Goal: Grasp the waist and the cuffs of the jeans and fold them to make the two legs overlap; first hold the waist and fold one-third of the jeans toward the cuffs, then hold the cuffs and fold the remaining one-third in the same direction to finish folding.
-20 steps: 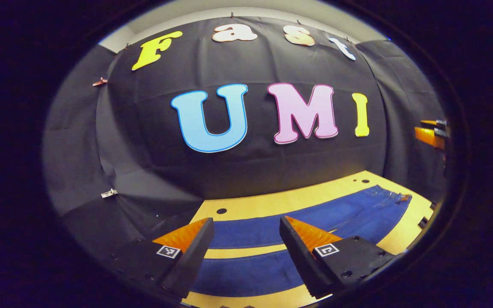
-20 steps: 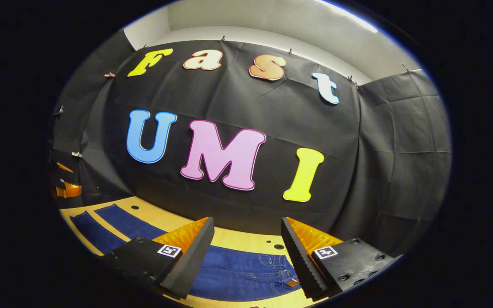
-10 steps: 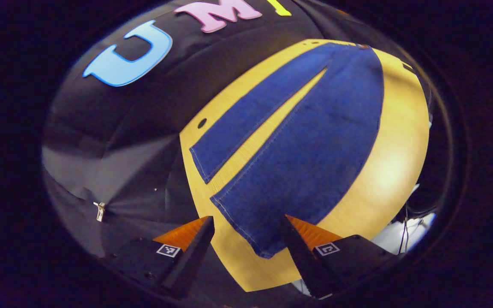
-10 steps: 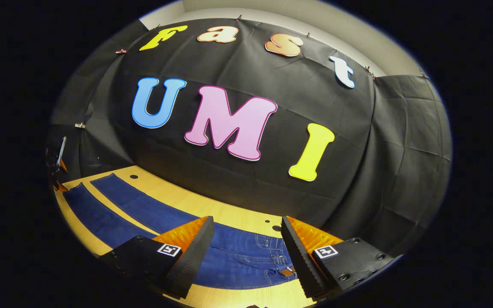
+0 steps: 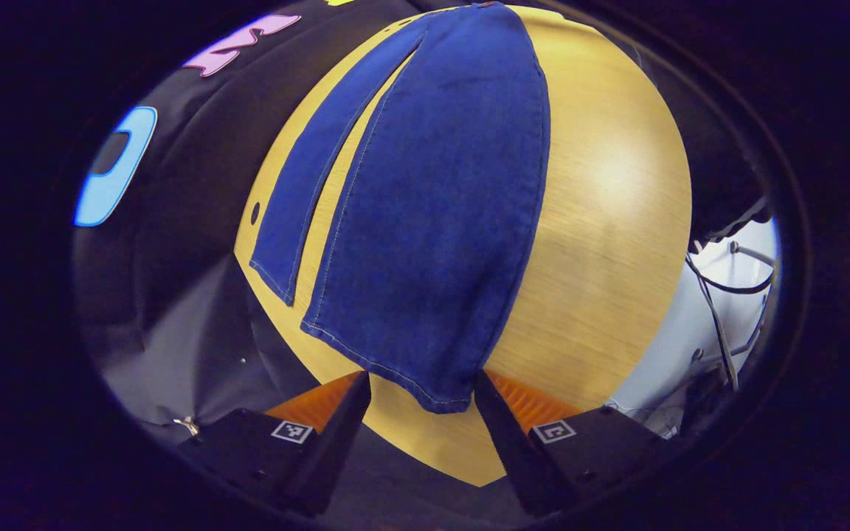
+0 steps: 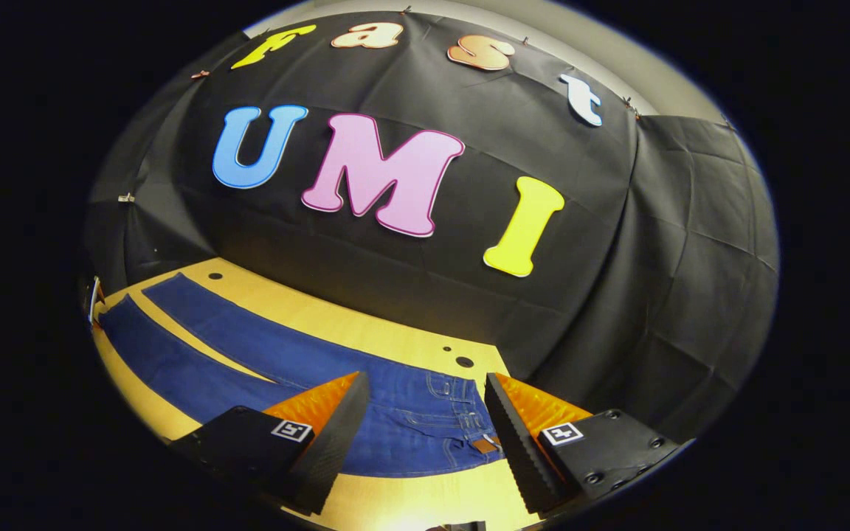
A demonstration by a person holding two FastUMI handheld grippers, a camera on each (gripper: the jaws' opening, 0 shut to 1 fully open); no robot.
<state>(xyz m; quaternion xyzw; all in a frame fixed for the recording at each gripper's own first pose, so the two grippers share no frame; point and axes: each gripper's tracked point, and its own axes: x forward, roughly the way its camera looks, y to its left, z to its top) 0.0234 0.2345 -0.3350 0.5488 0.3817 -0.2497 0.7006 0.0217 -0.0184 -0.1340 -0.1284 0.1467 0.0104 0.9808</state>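
Both wide open, the left gripper (image 5: 421, 394) is straddling the near cuff (image 5: 425, 387) at bottom centre while the right gripper (image 6: 421, 402) is hovering over the waist (image 6: 440, 428) (lining up the leg-overlap fold).

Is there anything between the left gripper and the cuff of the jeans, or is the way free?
Nothing visible stands in the way. The left gripper is open just before the near cuff of the jeans, which lie flat on the wooden table. The cuff's corner lies between its fingers.

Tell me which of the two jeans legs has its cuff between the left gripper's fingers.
The wider-looking leg: its cuff corner lies between the open left gripper fingers; the narrower leg ends farther off.
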